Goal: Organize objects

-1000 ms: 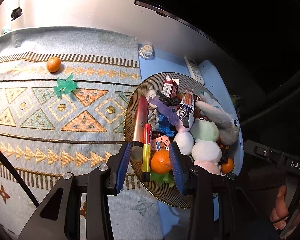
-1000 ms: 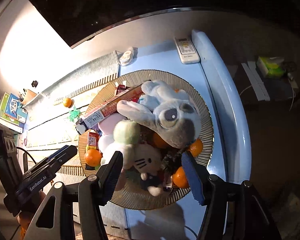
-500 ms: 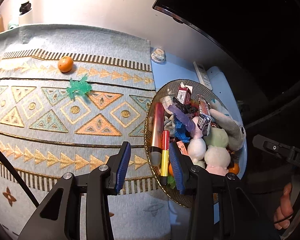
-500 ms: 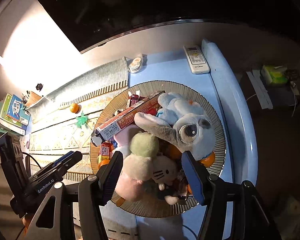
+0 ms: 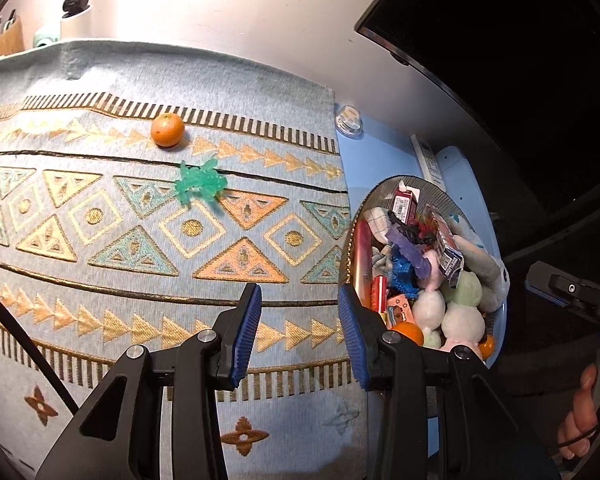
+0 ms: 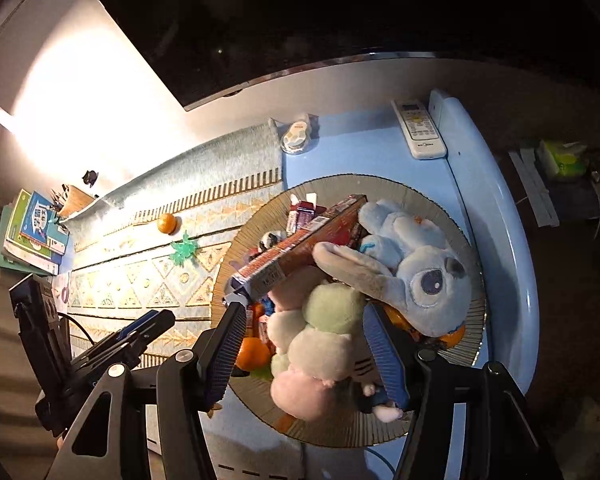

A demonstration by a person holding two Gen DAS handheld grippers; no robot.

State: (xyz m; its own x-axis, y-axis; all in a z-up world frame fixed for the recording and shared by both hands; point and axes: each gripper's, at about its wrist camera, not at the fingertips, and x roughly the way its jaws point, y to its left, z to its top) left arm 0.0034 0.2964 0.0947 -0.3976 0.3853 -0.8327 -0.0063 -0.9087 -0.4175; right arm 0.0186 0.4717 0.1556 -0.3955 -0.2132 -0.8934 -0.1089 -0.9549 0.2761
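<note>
A round woven tray (image 6: 420, 196) on the blue tabletop is piled with plush toys, tangerines, small cartons and a long red box (image 6: 300, 248). A blue big-eyed plush (image 6: 420, 276) lies on top. My right gripper (image 6: 304, 340) hovers open above the pale green and pink plush (image 6: 332, 308), gripping nothing. My left gripper (image 5: 298, 320) is open and empty over the patterned cloth (image 5: 100, 240), just left of the tray's rim (image 5: 440, 196). A lone tangerine (image 5: 167, 130) and a green spiky toy (image 5: 200, 182) rest on the cloth farther back.
A white remote (image 6: 418, 128) and a small round container (image 6: 296, 138) lie behind the tray by the wall. A dark screen hangs above. Books (image 6: 36, 232) are stacked at the cloth's far left end. A person's hand (image 5: 580, 420) shows at lower right. The table's rounded edge (image 6: 512, 280) runs close to the tray.
My left gripper has slid left, from over the tray's near rim onto the cloth. The right gripper has drawn back and up from the pile. Both kept the same opening.
</note>
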